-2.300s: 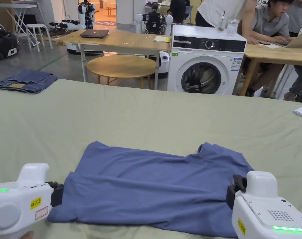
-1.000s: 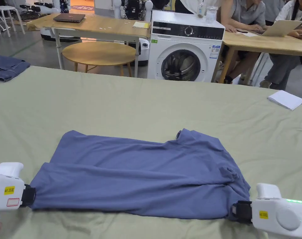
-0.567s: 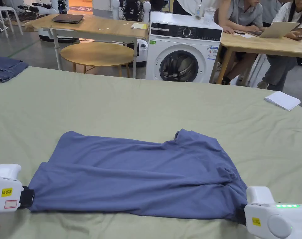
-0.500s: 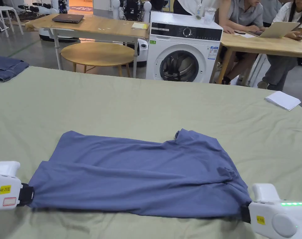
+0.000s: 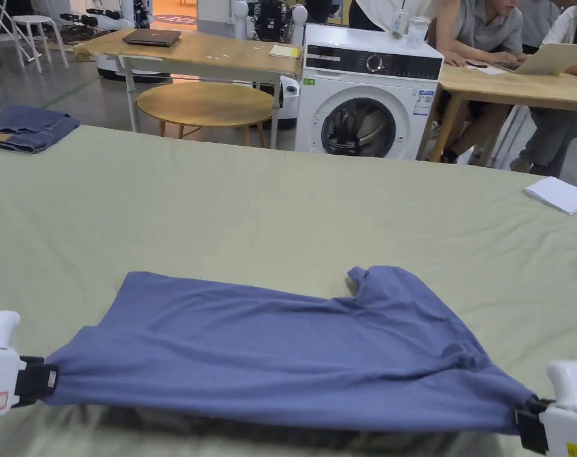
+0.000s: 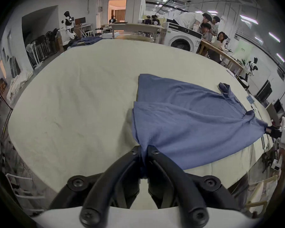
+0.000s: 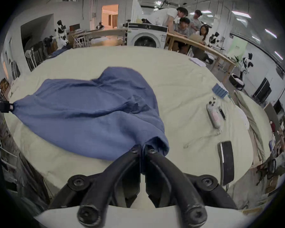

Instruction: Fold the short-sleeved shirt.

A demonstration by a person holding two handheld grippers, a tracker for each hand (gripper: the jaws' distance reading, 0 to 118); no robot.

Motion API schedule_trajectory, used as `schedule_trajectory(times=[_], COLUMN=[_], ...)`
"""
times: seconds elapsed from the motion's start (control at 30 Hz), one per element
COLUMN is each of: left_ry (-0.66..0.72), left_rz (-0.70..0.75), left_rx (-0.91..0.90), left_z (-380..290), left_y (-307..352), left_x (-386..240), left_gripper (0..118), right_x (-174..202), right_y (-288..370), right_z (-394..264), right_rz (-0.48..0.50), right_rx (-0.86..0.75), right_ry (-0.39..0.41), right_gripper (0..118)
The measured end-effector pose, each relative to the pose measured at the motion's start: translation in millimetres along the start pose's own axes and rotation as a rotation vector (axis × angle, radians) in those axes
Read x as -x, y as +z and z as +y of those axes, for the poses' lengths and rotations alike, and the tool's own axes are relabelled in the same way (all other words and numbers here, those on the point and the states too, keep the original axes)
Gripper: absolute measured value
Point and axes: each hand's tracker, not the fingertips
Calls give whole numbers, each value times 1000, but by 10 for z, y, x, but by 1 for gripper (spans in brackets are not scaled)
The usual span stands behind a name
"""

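Note:
A blue short-sleeved shirt [image 5: 281,351] [image 6: 187,116] [image 7: 89,108] lies folded lengthwise on the pale green table cover [image 5: 251,202], its near edge raised off the cloth and stretched taut. My left gripper [image 5: 46,379] [image 6: 144,147] is shut on the shirt's near left corner. At the near right, my right gripper [image 5: 522,413] [image 7: 142,146] is shut on the bunched right corner. The collar end [image 5: 358,275] pokes up at the far edge. In the left gripper view the right gripper [image 6: 268,130] shows far off, and the left gripper [image 7: 11,107] shows in the right gripper view.
Folded jeans [image 5: 28,128] lie at the far left corner, a white folded paper [image 5: 558,194] at the far right. A white controller [image 7: 214,117], a dark flat device [image 7: 226,162] and a blue box [image 7: 220,90] lie right of the shirt. Beyond stand a washing machine [image 5: 367,98], wooden tables and seated people.
Both grippers have moved apart and lifted slightly, pulling the shirt's near edge taut and off the cover; a shadow now lies under it. The head camera has shifted.

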Motion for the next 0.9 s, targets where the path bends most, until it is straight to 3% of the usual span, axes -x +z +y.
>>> schedule_trajectory(times=[0.3, 0.43, 0.5, 0.53, 0.57, 0.6, 0.7, 0.9], left_ry=[-37, -31, -38, -30, -9, 2, -24, -56], left_rz=[45, 46, 46, 42, 38, 35, 51, -24], left_rx=[146, 148, 151, 152, 146, 135, 42, -228], left_z=[-521, -449, -425, -411, -398, -339, -241, 105], left_y=[-540, -538, -504, -470, -428, -393, -183, 138], left_x=[51, 30, 17, 23, 22, 2, -103, -439], left_gripper=[1, 1, 1, 3, 12, 19, 25, 26], right_x=[86, 114, 131, 133, 139, 151, 191, 513], right_y=[-612, -688, -661, -635, -574, -520, -342, -40], right_z=[-536, -582, -536, -512, -474, -434, -276, 110], right_rz=[-8, -14, -21, -22, -23, -32, -42, 9], right_rx=[160, 145, 152, 150, 143, 124, 23, -282], right_ry=[7, -2, 6, 12, 17, 17, -17, -96], right_gripper=[2, 3, 10, 21, 44, 54, 58, 58])
